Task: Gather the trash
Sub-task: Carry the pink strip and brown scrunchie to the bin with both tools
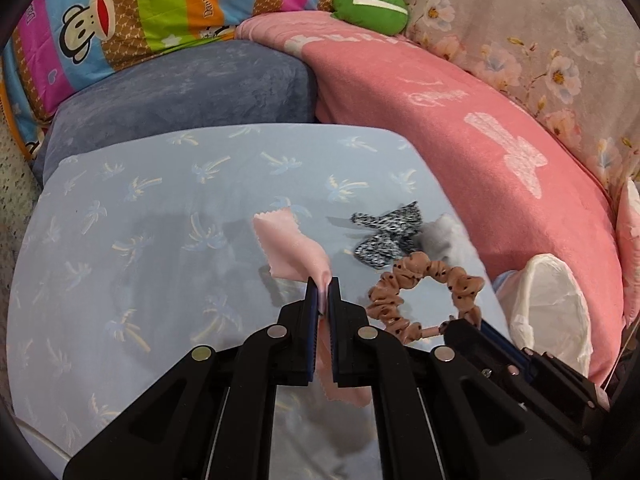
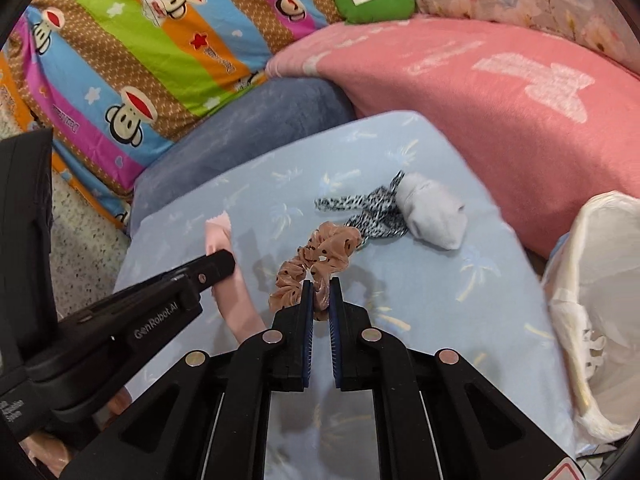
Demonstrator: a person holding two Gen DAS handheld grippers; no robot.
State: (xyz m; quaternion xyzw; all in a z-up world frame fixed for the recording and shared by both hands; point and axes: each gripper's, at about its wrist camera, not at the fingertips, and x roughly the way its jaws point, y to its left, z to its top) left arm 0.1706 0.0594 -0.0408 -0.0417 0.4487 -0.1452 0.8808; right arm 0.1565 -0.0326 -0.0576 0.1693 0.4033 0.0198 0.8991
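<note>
With each claw clamped on one scrap, left claw (image 1: 323,282) gripping the pink cloth (image 1: 290,248), right claw (image 2: 321,284) the brown scrunchie (image 2: 316,258), both seem destined for the white-lined bin (image 2: 600,300) at right.

pink cloth (image 1: 292,248): 1, at 12 o'clock of centre | brown dotted scrunchie (image 2: 316,260): 1 | black-and-white patterned scrunchie (image 2: 372,212): 1, at 1 o'clock | white sock bundle (image 2: 434,214): 1 | white-lined bin (image 2: 600,300): 1, at 3 o'clock | green cushion (image 1: 370,4): 1
</note>
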